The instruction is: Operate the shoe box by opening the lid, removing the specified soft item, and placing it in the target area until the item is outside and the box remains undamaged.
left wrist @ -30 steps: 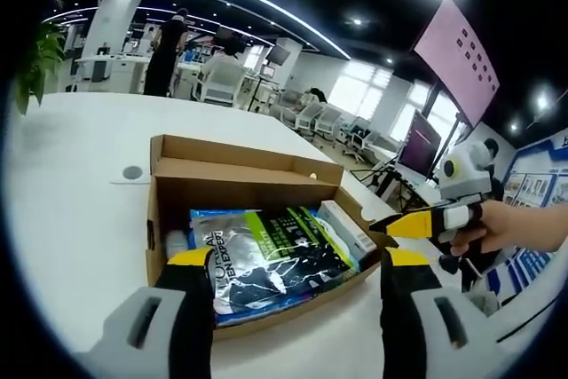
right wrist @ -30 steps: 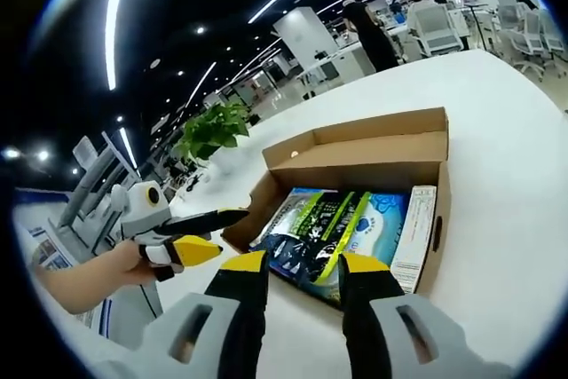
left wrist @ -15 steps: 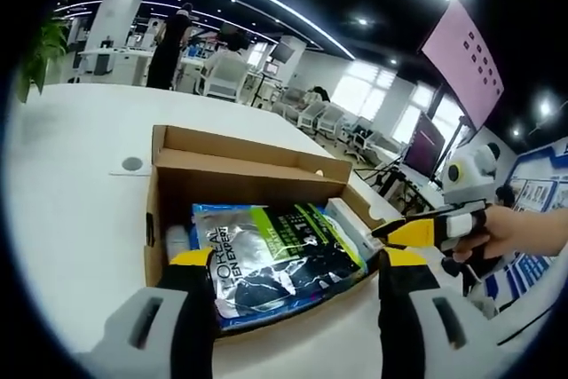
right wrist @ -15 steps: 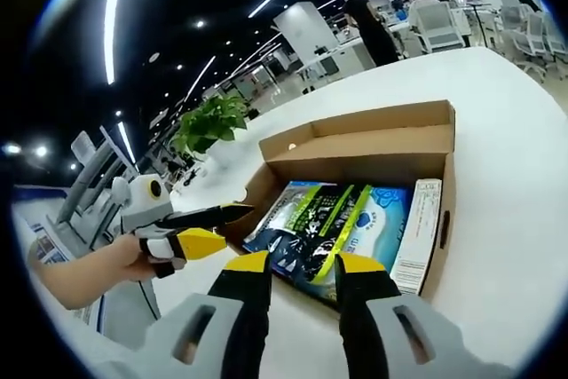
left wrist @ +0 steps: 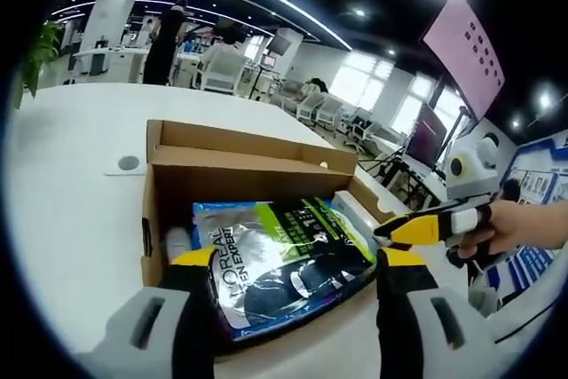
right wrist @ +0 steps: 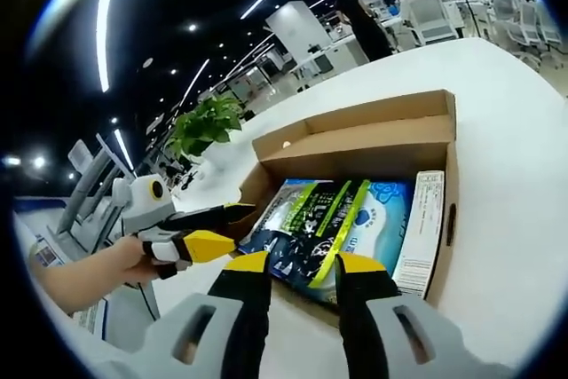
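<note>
The soft pack [left wrist: 275, 259] (dark, glossy, green-striped) lies flat inside the open shoe box [left wrist: 240, 170], filling most of its floor, with a slim white carton [right wrist: 424, 228] wedged along the right wall. The lid is already folded back at the far side, so access from above is free. The left gripper [left wrist: 293, 295] hovers wide at the near edge, likely to straddle the pack; the right gripper [right wrist: 297, 277] stands narrower, empty. White table [left wrist: 71, 193] all round offers room.

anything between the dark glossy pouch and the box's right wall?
Yes: a slim white carton stands between the dark glossy pouch and the brown cardboard shoe box's wall, in the right gripper view.
</note>
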The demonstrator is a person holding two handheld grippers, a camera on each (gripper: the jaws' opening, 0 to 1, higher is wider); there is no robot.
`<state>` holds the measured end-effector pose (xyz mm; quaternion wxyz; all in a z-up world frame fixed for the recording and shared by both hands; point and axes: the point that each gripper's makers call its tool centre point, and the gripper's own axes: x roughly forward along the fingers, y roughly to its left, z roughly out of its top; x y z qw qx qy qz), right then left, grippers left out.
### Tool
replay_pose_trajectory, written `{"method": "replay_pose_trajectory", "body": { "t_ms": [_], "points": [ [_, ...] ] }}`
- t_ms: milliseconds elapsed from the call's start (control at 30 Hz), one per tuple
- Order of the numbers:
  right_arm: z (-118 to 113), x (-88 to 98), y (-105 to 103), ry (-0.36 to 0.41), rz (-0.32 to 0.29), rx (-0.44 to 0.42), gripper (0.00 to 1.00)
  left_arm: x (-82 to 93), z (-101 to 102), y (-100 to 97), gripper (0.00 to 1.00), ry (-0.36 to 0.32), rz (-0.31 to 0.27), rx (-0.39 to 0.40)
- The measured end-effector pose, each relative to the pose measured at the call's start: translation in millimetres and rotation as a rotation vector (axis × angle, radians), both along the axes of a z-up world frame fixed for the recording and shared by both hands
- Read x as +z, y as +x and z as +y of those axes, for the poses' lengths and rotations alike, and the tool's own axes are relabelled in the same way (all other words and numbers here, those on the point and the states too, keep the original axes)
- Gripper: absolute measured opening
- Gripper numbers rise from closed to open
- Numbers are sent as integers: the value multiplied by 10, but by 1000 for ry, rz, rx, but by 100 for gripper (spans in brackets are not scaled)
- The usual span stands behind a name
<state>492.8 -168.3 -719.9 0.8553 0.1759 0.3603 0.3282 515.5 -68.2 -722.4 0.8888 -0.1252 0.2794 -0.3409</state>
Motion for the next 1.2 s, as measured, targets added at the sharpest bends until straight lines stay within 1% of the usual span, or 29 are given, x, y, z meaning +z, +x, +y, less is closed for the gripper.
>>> {"method": "replay_pose_trajectory", "body": {
  "t_ms": [67,300,367,433,500,600,667,867,1033,1200],
  "points": [
    [4,-13,8,2,6,1,26,-9,-2,15,72,-2,2,0],
    [39,-60,11,8,26,6,26,-61,-15,40,70,29,8,-20],
    [25,-76,8,4,32,3,26,-83,23,57,64,64,-6,-18],
    [15,-94,3,-3,38,5,26,-101,26,59,61,73,1,-18],
    [13,-103,0,-7,43,8,26,-128,7,55,61,94,5,-35],
    [12,-111,8,-7,47,9,26,-207,-5,30,61,160,15,-70],
    [11,-127,9,-10,51,12,26,-232,-7,38,60,181,25,-69],
    [14,-149,24,-8,58,3,25,-254,-36,27,59,173,28,-70],
    [46,-158,43,6,70,0,24,-248,-46,34,56,147,32,-72],
    [77,-163,71,22,81,-3,22,-245,-55,33,55,137,23,-76]
  ]
}}
